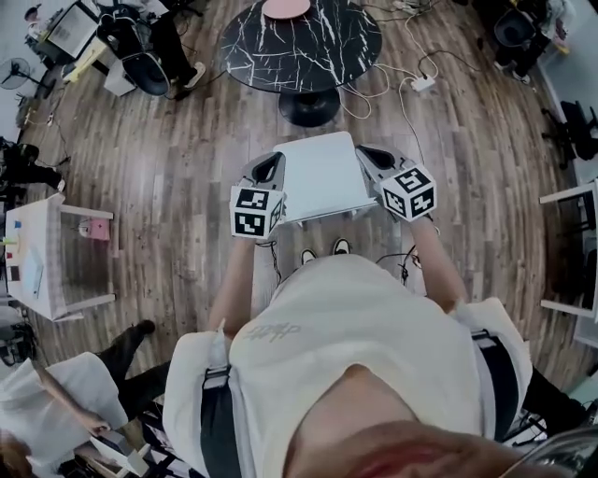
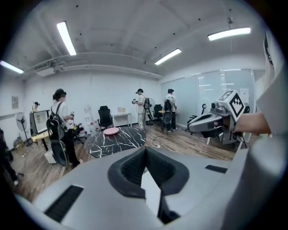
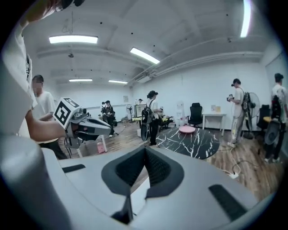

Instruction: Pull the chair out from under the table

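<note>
The white chair stands on the wood floor in front of me, pulled clear of the round black marble table. A pink disc lies on that table. My left gripper hovers over the chair's left edge and my right gripper over its right edge. Both are shut and hold nothing. In the left gripper view the jaws of the left gripper meet, with the marble table beyond. The right gripper likewise has its jaws together, and the table lies ahead.
A white side table stands at the left and white furniture at the right. Cables and a power strip lie right of the marble table. A person stands at the table's far left, and another crouches at the lower left.
</note>
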Motion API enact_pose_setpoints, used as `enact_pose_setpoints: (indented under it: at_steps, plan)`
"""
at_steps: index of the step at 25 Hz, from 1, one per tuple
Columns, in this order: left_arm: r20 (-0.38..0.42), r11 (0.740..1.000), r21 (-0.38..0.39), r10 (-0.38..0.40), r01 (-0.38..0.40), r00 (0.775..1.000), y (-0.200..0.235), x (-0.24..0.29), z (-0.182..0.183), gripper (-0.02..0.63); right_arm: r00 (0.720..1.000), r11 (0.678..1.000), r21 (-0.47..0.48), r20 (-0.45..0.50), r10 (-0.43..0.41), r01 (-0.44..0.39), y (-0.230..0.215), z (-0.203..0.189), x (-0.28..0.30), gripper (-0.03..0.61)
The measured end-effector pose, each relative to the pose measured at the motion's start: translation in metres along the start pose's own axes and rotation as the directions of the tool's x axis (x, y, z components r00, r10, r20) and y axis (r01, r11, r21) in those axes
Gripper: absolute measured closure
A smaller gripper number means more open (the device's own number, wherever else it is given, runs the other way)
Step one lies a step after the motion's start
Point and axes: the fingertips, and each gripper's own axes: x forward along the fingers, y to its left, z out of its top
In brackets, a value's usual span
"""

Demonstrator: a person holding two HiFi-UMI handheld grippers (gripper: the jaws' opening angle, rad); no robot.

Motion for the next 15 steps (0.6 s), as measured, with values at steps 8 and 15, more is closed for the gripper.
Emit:
enact_pose_setpoints:
  at_steps: [8,15]
  plan:
    - [0.120,0.998,-0.063,0.002,0.006,0.993,0.016,-0.016,0.052,0.597,0.989,0.991,-0.052,0.086,-0.117,0.121,-0.015,0.052,-0.016,0.574]
    - [0.172,0.999,-0.048,-0.010,0.019,0.985,0.018,-0.012,0.080,0.597,0.979,0.988,-0.078,0.160,-0.122,0.136,-0.011,0.088,-0.017,0.574]
